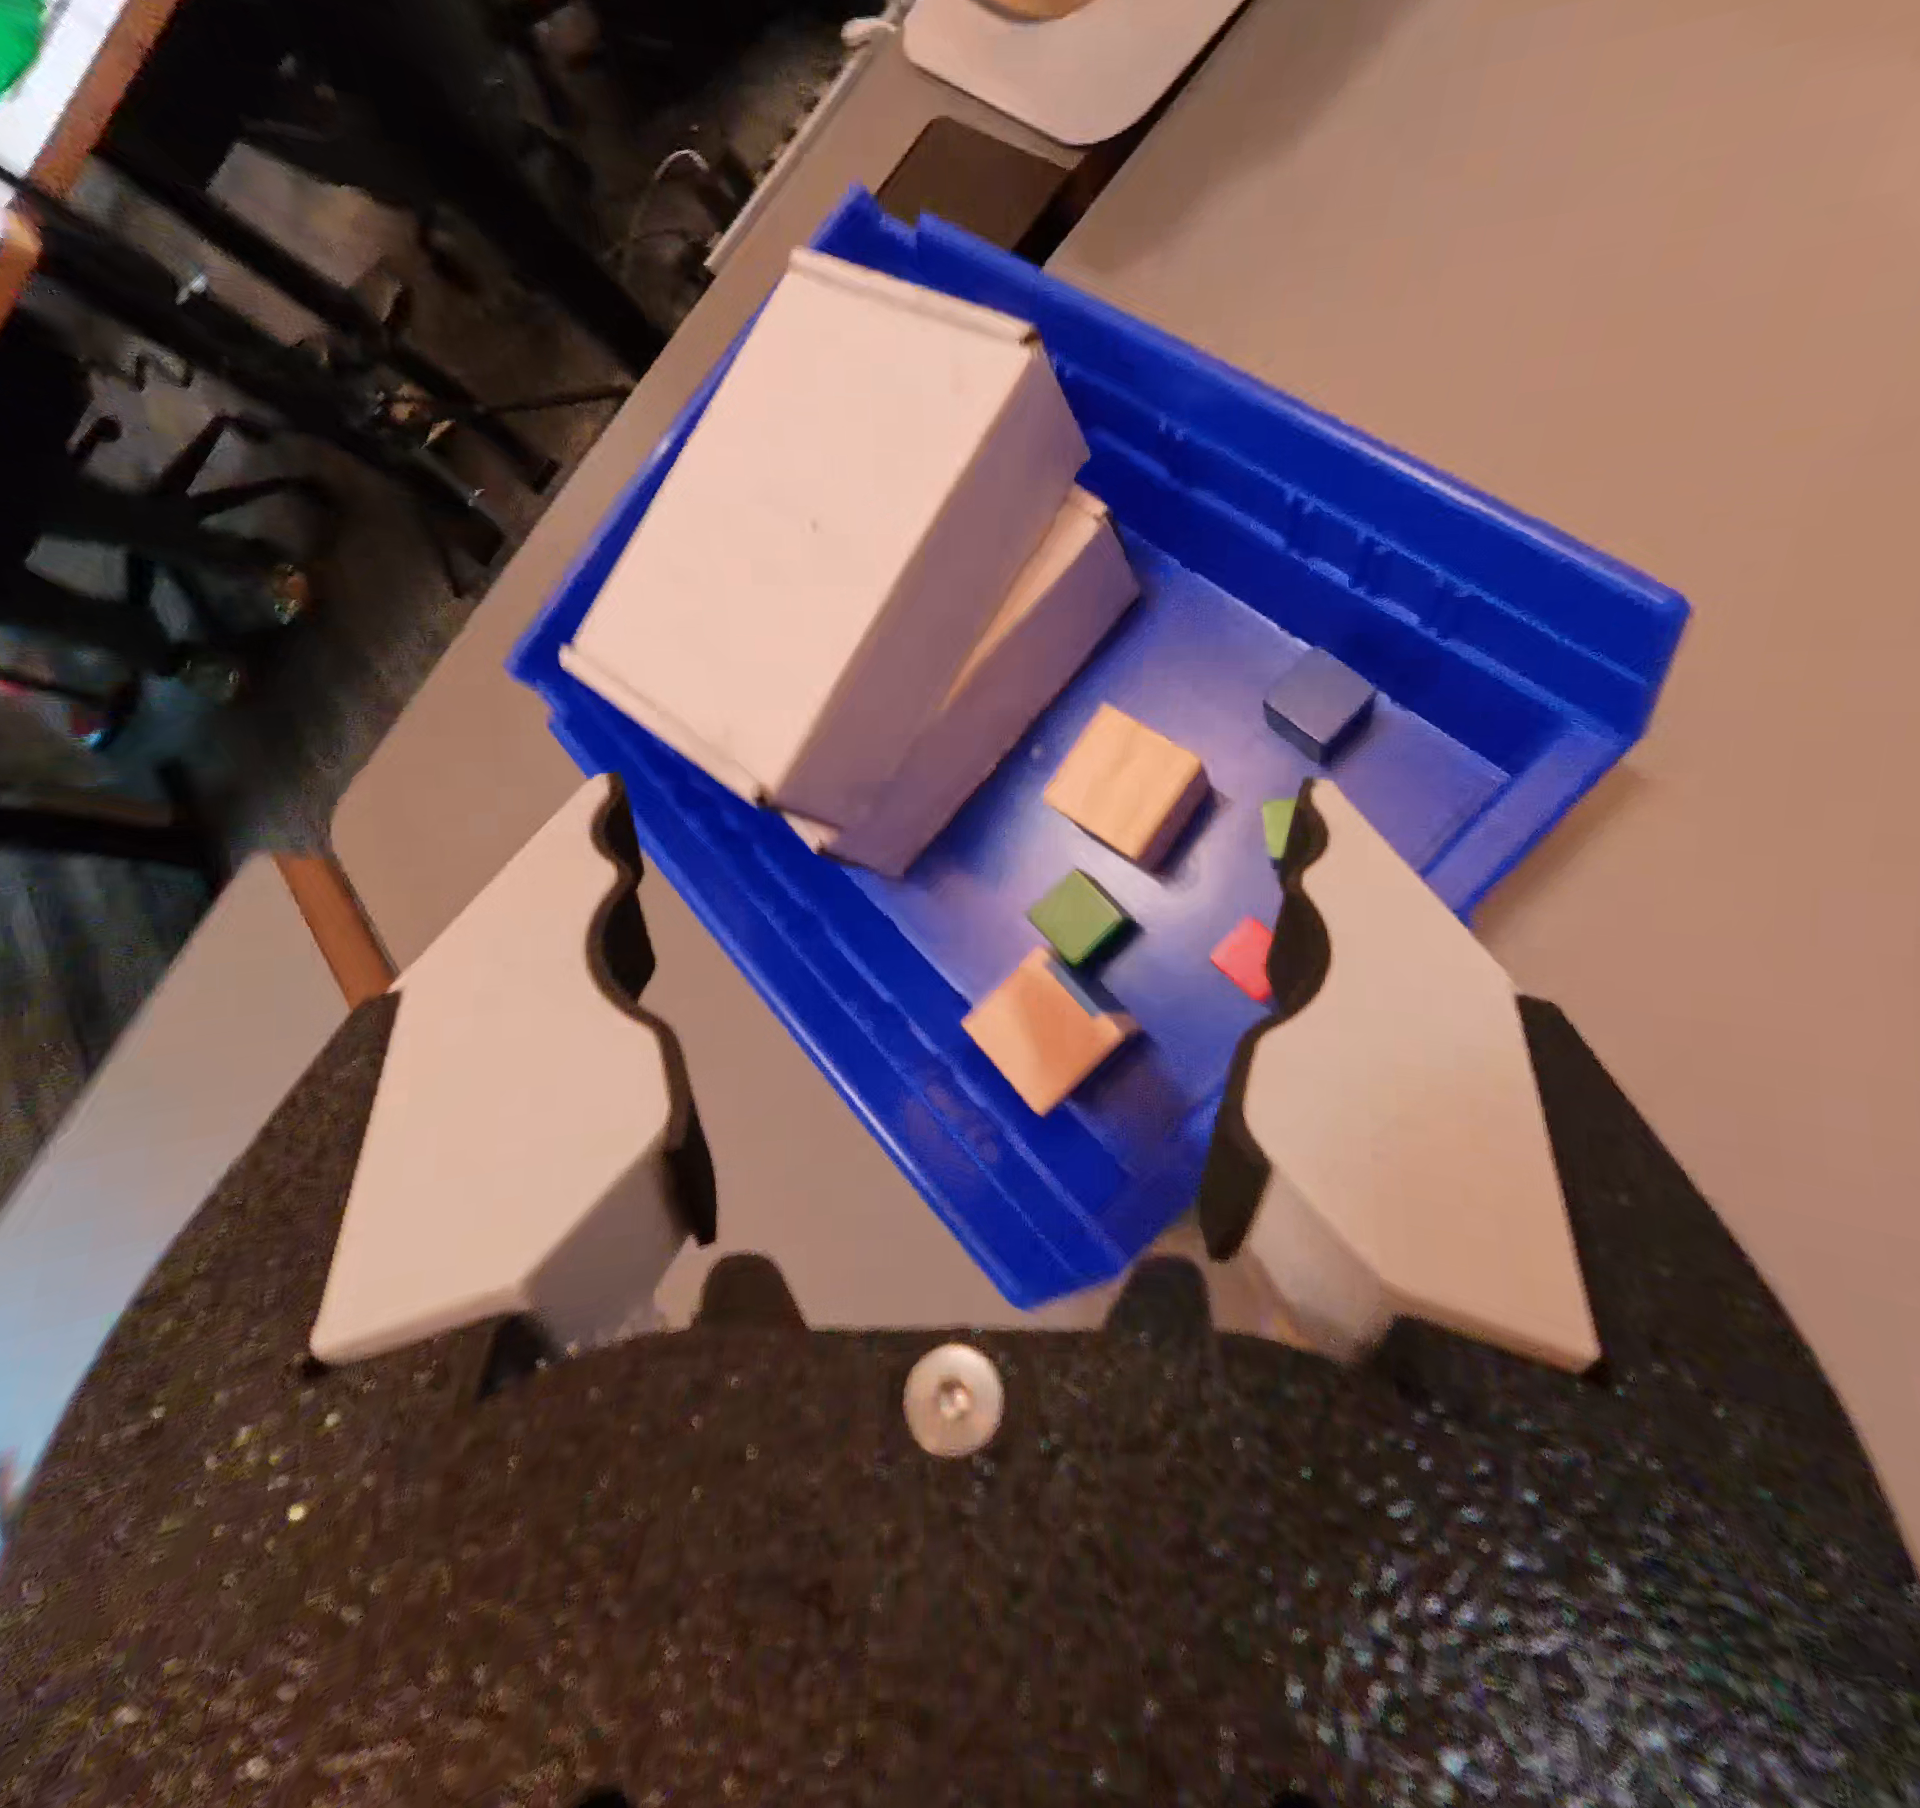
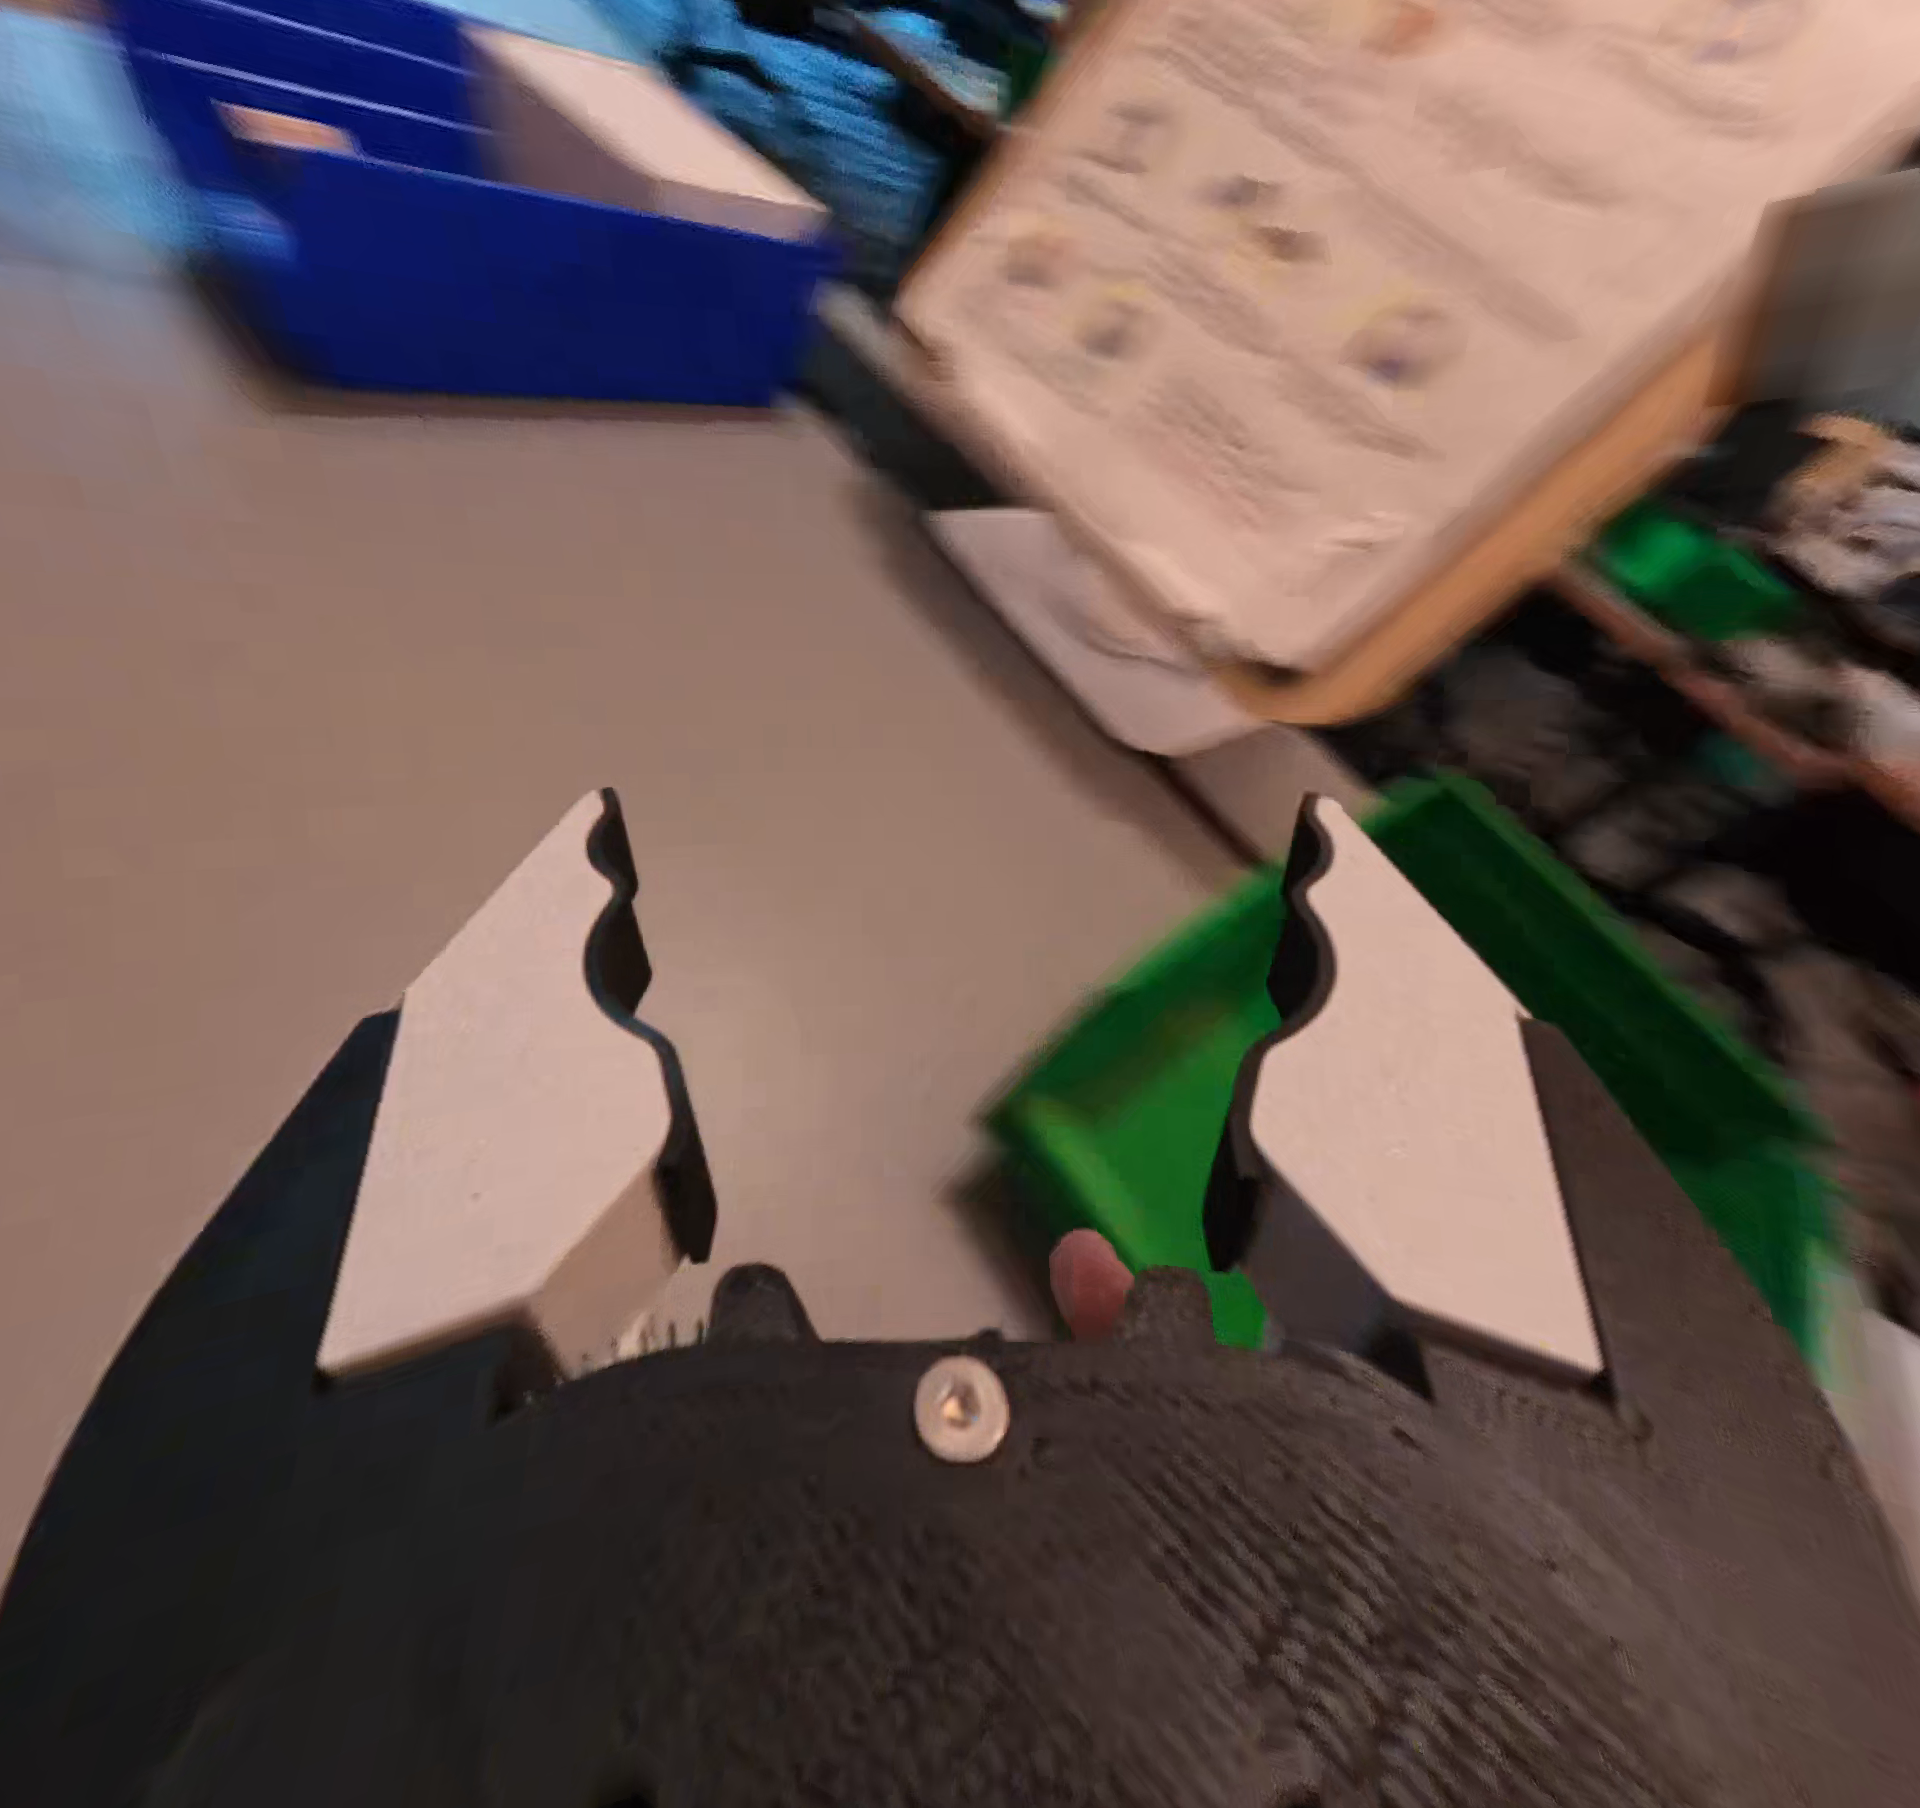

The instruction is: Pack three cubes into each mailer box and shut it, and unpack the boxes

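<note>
In the left wrist view a blue bin [image 1: 1351,553] sits on the grey table. Two shut white mailer boxes lean in its left half, the upper one [image 1: 831,532] resting on the lower one [image 1: 1018,678]. Loose cubes lie on the bin floor: two tan [image 1: 1127,782] [image 1: 1044,1026], a dark green [image 1: 1078,915], a dark blue [image 1: 1320,714], a red [image 1: 1247,956] and a light green [image 1: 1280,823] partly hidden by my right finger. My left gripper [image 1: 956,813] is open and empty above the bin. My right gripper [image 2: 956,813] is open and empty over bare table.
In the blurred right wrist view the blue bin [image 2: 499,283] with a white box [image 2: 623,137] stands at the far left. A green bin [image 2: 1455,1010] sits at the table's right edge. A tilted board with a wooden frame [image 2: 1351,252] stands behind. A fingertip [image 2: 1086,1291] shows by the gripper base.
</note>
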A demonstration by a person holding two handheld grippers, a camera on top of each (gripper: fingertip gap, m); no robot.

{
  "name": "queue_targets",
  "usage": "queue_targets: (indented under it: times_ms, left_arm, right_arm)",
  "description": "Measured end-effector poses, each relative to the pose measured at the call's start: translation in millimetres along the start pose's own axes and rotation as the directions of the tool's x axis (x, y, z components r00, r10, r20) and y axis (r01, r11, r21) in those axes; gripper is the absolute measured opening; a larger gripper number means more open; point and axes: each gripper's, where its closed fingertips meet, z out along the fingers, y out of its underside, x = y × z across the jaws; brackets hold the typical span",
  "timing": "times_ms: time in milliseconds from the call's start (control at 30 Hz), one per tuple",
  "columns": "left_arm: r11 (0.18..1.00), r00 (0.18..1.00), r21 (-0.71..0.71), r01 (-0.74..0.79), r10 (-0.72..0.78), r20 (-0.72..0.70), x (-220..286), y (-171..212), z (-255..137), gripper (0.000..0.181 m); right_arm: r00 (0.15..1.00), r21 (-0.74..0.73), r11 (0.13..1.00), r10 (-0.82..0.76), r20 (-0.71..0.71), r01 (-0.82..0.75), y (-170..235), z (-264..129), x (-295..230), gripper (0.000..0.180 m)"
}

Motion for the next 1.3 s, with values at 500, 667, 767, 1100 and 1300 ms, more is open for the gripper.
queue_targets:
  times_ms: [500,667,767,1100,1300]
  left_arm:
    - [0.830,0.906,-0.434,-0.350,0.182,-0.383,-48,-24,128,0.113]
    - [0.828,0.890,-0.460,-0.321,0.098,-0.445,-45,-21,145,0.114]
    - [0.810,0.879,-0.484,-0.331,0.078,-0.471,-43,-9,152,0.123]
    - [0.726,0.859,-0.523,-0.446,0.185,-0.477,-41,9,156,0.136]
    - [0.724,0.856,-0.500,-0.475,0.247,-0.455,-27,-42,105,0.135]
  right_arm:
    - [0.933,-0.075,0.955,0.297,0.204,-0.288,56,-32,-151,0.119]
    - [0.872,-0.101,0.909,0.417,0.255,-0.405,54,-15,-158,0.118]
    - [0.879,-0.070,0.928,0.370,0.301,-0.367,44,-7,-166,0.118]
    - [0.923,-0.117,0.962,0.270,0.274,-0.247,50,12,-169,0.117]
    - [0.955,-0.117,0.980,0.185,0.231,-0.161,48,4,-169,0.115]
